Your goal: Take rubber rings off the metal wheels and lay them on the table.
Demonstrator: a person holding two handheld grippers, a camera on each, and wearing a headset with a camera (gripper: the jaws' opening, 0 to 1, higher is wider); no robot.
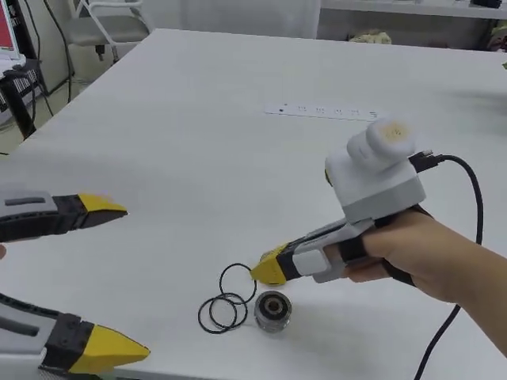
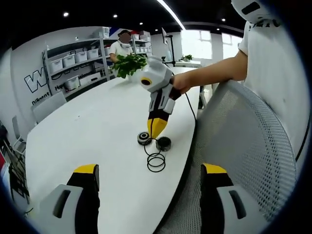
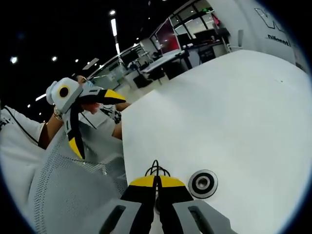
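Bench (image 1: 198,142): white, with a power strip (image 1: 321,111) laid towards its far edge.

Rings (image 1: 226,305): thin black loops, laid flat and overlapping in a small cluster close to the bench's near edge. At least three are counted.

Wheels (image 2: 144,138): two are seen side by side in the left gripper view, on the far side of the rings. In the head view one wheel (image 1: 273,310) is seen resting on the bench just beside the rings, towards the right edge. Whether it touches them cannot be told.

Right gripper (image 1: 268,271): held in a hand (image 1: 412,253), jaws pressed together, with its yellow tip pointed down at the cluster. The tip is placed directly over the wheels and meets the rim of the farthest ring. Whether that ring is pinched cannot be told.

Left gripper (image 1: 137,279): jaws spread wide with nothing between them. It is held towards the bench's left edge, well apart from the rings and wheels and aimed at them.
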